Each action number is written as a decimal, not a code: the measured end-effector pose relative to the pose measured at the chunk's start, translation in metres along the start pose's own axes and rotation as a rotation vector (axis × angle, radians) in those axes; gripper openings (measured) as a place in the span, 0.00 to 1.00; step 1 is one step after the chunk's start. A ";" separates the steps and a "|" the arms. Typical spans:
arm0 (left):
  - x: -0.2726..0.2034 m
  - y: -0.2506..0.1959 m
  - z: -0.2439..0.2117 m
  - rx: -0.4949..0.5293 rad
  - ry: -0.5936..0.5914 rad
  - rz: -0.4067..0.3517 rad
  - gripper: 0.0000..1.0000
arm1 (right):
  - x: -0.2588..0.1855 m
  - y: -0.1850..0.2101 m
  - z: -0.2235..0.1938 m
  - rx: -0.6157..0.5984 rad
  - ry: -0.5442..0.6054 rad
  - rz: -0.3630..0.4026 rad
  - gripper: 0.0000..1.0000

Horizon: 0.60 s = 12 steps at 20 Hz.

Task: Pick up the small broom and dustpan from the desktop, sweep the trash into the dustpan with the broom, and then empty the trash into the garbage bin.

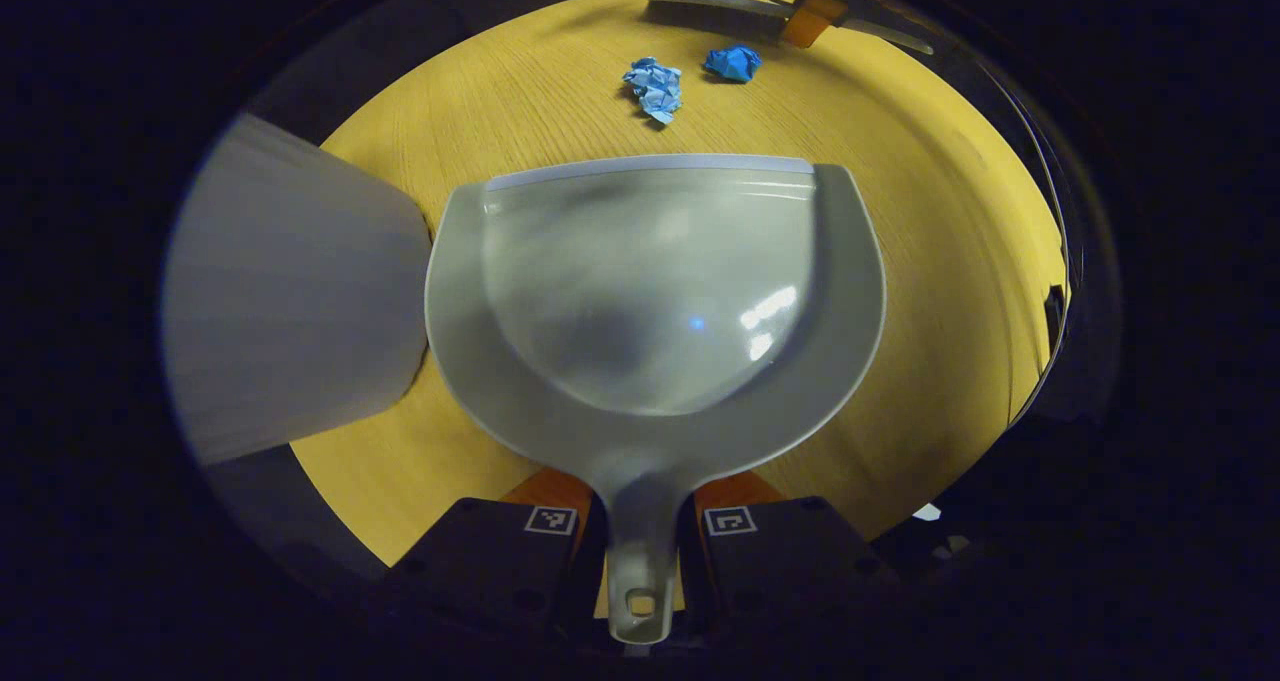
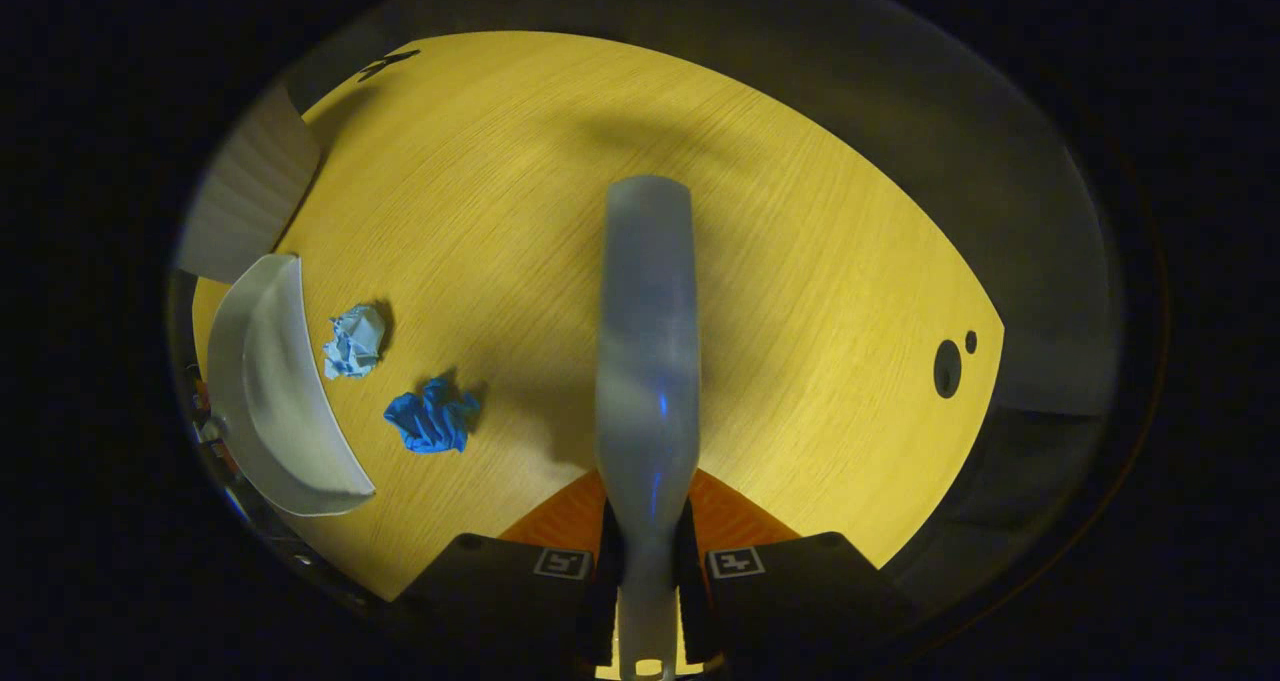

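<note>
My left gripper point(image 1: 640, 541) clamps the dustpan point(image 1: 650, 291) handle; two blue paper wads point(image 1: 655, 86) lie at twelve o'clock beyond its lip. My right gripper point(image 2: 648, 561) grips the broom point(image 2: 647, 361), wads at nine.

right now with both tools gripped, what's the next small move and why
Probably swing the broom in behind the dark blue paper wad and push toward the dustpan. The left gripper is shut on the dustpan's handle, the right gripper on the broom's. Both wads, the light blue wad nearer, lie on the desktop just off the pan's lip, and the pan looks empty.
</note>
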State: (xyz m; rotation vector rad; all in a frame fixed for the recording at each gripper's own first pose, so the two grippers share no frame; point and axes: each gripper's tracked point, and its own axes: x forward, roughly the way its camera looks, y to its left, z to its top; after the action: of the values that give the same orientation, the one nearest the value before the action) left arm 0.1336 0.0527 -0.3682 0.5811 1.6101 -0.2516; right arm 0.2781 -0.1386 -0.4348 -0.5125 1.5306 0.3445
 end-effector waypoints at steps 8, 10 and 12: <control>0.005 0.004 0.010 0.062 -0.074 -0.032 0.30 | -0.014 0.107 -0.026 -0.320 0.069 0.234 0.28; 0.005 0.001 0.011 0.057 -0.124 -0.064 0.30 | -0.029 0.140 -0.047 -0.343 0.098 0.360 0.29; 0.006 -0.001 0.012 0.047 -0.176 -0.103 0.30 | -0.046 0.171 -0.062 -0.321 0.128 0.462 0.29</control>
State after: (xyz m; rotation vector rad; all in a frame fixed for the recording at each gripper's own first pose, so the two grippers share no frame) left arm 0.1434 0.0467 -0.3759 0.4989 1.4682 -0.4074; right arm 0.1353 -0.0207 -0.4038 -0.4297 1.7233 0.9407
